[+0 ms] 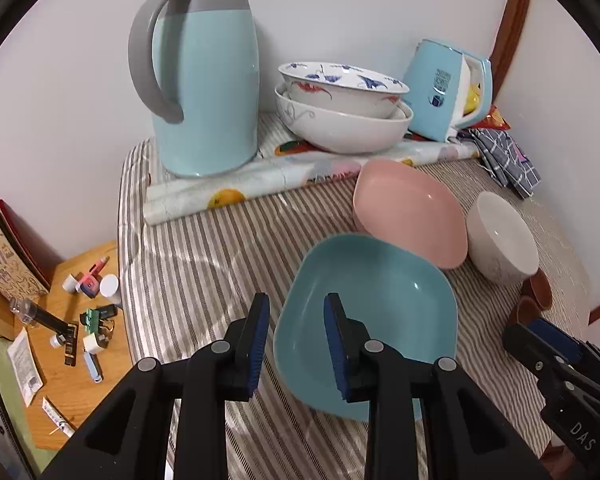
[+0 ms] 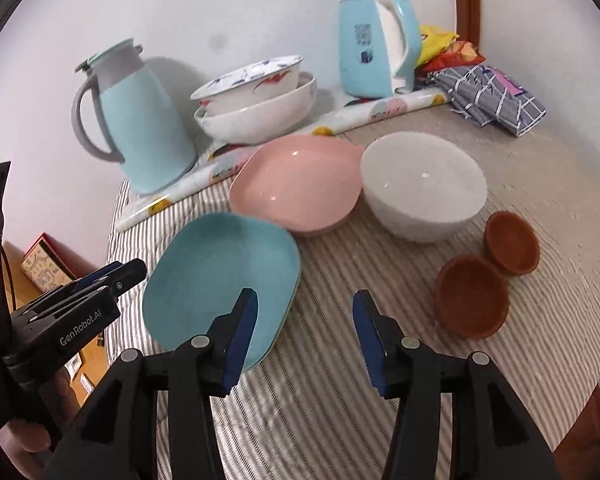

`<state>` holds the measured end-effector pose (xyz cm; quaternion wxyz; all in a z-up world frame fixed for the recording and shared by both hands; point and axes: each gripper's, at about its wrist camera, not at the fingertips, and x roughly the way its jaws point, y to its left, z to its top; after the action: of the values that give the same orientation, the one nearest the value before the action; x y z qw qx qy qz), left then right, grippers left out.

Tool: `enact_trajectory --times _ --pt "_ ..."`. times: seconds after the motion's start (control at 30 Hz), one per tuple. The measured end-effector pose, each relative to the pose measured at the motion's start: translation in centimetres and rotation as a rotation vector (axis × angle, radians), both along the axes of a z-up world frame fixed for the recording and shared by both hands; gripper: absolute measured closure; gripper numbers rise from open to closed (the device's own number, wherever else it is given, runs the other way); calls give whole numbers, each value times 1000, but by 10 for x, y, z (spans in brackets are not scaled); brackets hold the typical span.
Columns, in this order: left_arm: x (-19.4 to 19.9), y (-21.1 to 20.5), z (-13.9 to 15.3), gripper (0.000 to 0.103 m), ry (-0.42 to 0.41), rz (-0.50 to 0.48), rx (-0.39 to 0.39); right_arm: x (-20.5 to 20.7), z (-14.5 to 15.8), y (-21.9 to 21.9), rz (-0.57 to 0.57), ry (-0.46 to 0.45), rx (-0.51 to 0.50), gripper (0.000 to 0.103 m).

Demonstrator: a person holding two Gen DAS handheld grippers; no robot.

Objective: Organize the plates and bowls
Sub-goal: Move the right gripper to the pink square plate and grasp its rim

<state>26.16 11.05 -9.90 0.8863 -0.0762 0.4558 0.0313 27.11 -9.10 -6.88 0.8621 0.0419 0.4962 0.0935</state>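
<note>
Nearest the cameras, the left gripper (image 1: 296, 344) hangs with its jaws apart and empty just above the near-left rim of the teal plate (image 1: 366, 320), one blue pad over the striped cloth and the other over the plate's basin. The right gripper (image 2: 304, 340) is likewise open and holds nothing, poised over bare cloth between the teal plate and two small brown cups (image 2: 488, 276) that stand touching each other near the worktop (image 2: 380, 400) edge. Beyond the teal plate lies the pink plate (image 2: 300, 184), its near edge close to or touching the teal one, and just beside it on the right stands a white bowl (image 2: 424, 188). At the back, two patterned bowls (image 2: 256, 100) sit nested on a rolled sheet (image 1: 236, 192), between a tall blue jug (image 1: 204, 80) and a blue kettle (image 2: 372, 48), with a folded checked cloth (image 2: 496, 96) in the far corner. The teal plate seems the likely first pick, and there lies the risk: its rim is shallow and smooth, so a pinch taken too near the lip could slip and drop it, while a careless slide could shove it into the pink plate. The soft cloth may also bunch under a pushed plate, and a wide swing of the right gripper could topple the brown cups off the edge.
</note>
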Motion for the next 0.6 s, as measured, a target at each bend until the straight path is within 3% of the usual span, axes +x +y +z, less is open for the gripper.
enact_trajectory --times 0.1,0.27,0.6 --pt "7 -1 3 76 -6 -1 0 8 0 -5 -3 -1 2 54" --pt "20 -5 7 63 -29 14 29 23 -3 -11 -11 -5 2 54" --pt "54 -11 -4 63 1 5 -15 49 -18 -13 -18 24 25 62"
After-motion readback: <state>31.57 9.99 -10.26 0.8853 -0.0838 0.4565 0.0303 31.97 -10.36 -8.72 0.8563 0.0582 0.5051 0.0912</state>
